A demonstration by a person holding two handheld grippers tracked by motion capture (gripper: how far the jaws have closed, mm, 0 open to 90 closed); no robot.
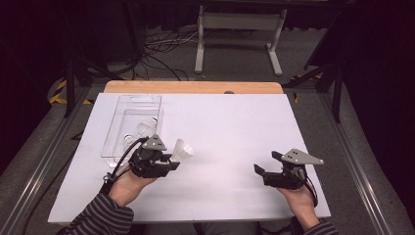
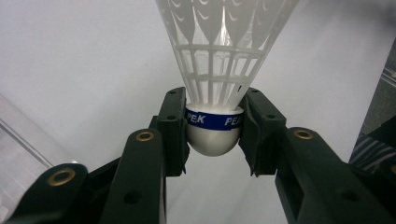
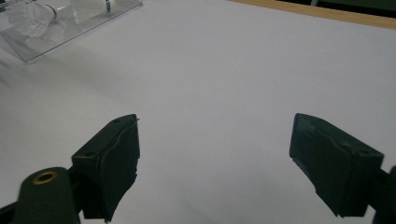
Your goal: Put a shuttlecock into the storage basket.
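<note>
High view: above the person's side, facing forward and down on the table (image 1: 235, 127).
Left gripper view: very close, shuttlecock (image 2: 215, 88) between its fingertips.
Right gripper view: low, facing the tray (image 3: 70, 23), probably shared with the high view.

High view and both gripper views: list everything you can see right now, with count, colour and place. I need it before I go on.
shuttlecock in the grip: one, white skirt, white cork with a blue band, clamped at the cork by the left gripper beside the tray.
shuttlecocks in the tray: at least two, white; exact count unclear through the plastic.
tray: one, clear plastic, far left of the table.
table: one, white top with a wooden far edge.
stand: one, light grey, on the floor beyond the table.
cables: several, dark and white, on the floor.
left gripper: one, black, shut on the shuttlecock.
right gripper: one, black, fingers wide apart, holding nothing.
hands: two, in striped sleeves.
</note>
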